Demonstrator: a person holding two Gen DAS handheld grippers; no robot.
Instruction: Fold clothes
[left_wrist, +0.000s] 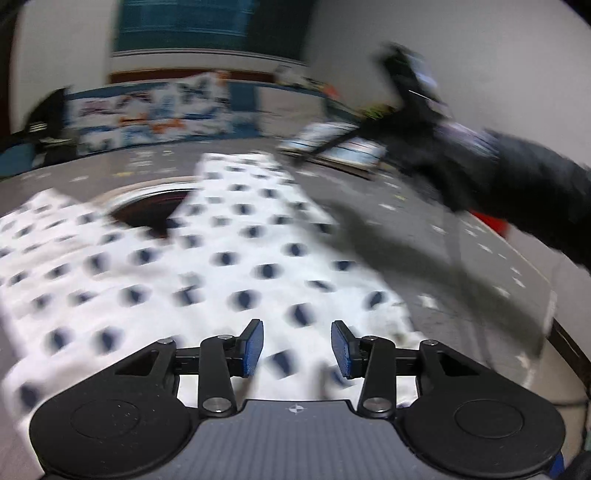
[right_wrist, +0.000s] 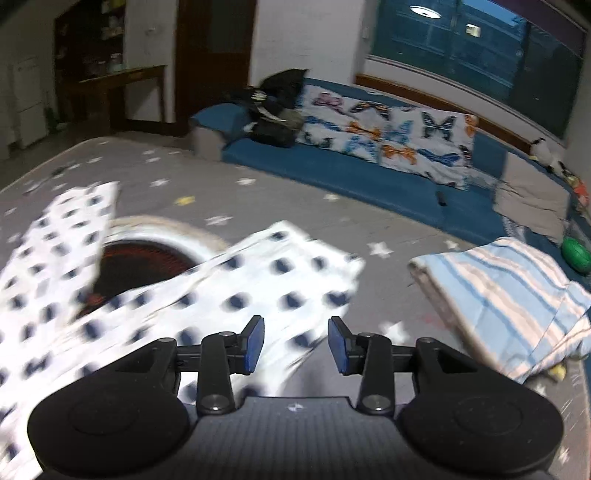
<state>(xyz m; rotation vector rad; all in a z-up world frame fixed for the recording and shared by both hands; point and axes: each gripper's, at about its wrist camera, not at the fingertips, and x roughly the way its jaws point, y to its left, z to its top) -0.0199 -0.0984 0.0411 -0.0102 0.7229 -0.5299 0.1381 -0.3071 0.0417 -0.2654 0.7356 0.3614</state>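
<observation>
Clothes are partly done, we judge: a striped piece (right_wrist: 513, 295) lies folded aside, while the spotted garment (left_wrist: 236, 273) lies half-folded on the grey bed (right_wrist: 280, 206) beneath our released, empty left gripper (left_wrist: 297, 349) and right gripper (right_wrist: 296, 345).

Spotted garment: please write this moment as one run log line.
spotted garment: spread on grey star sheet | left claw: open, empty | right claw: open, empty | striped folded cloth: lies apart
</observation>
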